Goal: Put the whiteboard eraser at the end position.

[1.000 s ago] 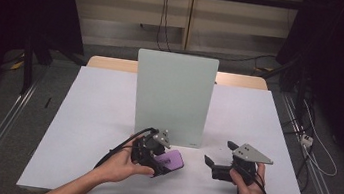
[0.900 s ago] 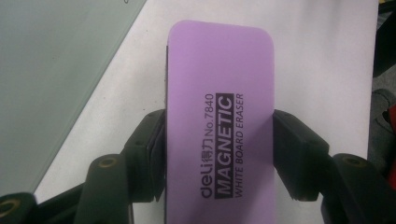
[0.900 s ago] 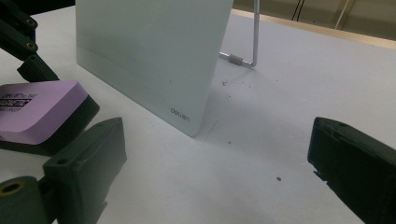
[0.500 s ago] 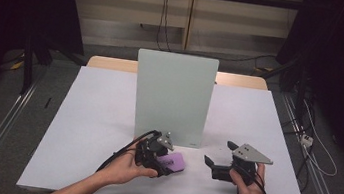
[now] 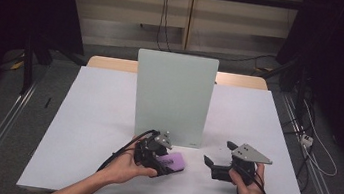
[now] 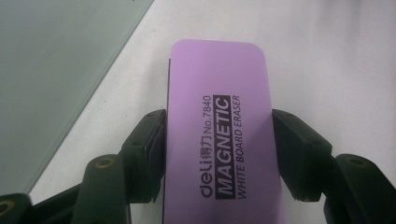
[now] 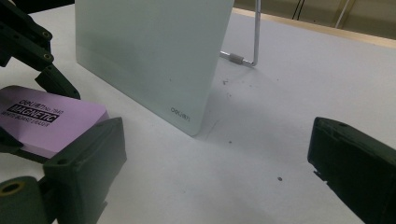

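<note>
The left hand-held gripper [image 6: 219, 154] has its two black jaws set against the long sides of a purple eraser [image 6: 219, 135]. The left pad appears to touch the eraser's edge; on the right a thin gap cannot be ruled out. The jaws have just been opening slightly, with the eraser between them. In the high view the left hand-held gripper [image 5: 154, 155] sits low over the worktop [image 5: 96, 117], and the eraser [image 5: 174, 161] lies flat on it, just in front of the lower left corner of the upright board [image 5: 173, 97].

The right hand-held gripper [image 7: 215, 168] has its jaws spread wide, with nothing between them but bare worktop. In the high view it [image 5: 211, 164] rests near the front edge, well apart from the eraser, with a grey three-cornered plate on top.

The eraser is a flat oblong block with rounded corners and a smooth, matte, pale purple top face. Black print on it reads "deli No.7840 MAGNETIC WHITE BOARD ERASER". A dark layer shows along its lower edge.

The board is a smooth, pale green-grey panel with rounded corners, a small "deli" mark near one bottom corner, and a bent metal rod [image 7: 254, 37] propping it from behind. The worktop surface is white, matte and lightly speckled with dark specks.
</note>
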The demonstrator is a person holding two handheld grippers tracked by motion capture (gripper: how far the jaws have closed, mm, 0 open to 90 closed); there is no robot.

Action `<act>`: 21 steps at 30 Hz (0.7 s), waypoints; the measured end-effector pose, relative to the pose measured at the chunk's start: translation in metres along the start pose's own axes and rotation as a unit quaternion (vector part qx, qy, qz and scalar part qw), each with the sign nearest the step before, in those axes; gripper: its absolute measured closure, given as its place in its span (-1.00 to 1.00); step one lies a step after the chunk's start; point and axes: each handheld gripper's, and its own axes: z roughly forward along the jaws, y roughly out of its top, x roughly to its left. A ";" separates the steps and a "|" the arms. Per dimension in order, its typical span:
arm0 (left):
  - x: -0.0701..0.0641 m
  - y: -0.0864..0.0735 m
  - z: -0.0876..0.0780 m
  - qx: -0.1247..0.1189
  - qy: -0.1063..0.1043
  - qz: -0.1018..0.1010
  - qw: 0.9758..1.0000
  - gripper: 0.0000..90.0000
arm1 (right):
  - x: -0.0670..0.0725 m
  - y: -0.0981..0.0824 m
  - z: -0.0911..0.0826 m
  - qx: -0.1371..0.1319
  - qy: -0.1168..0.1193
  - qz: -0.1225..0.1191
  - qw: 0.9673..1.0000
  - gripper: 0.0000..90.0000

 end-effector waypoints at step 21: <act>0.011 -0.006 -0.021 -0.077 0.053 -0.055 0.994 -0.86 | 0.000 0.000 0.001 0.000 0.000 0.001 1.000 -0.91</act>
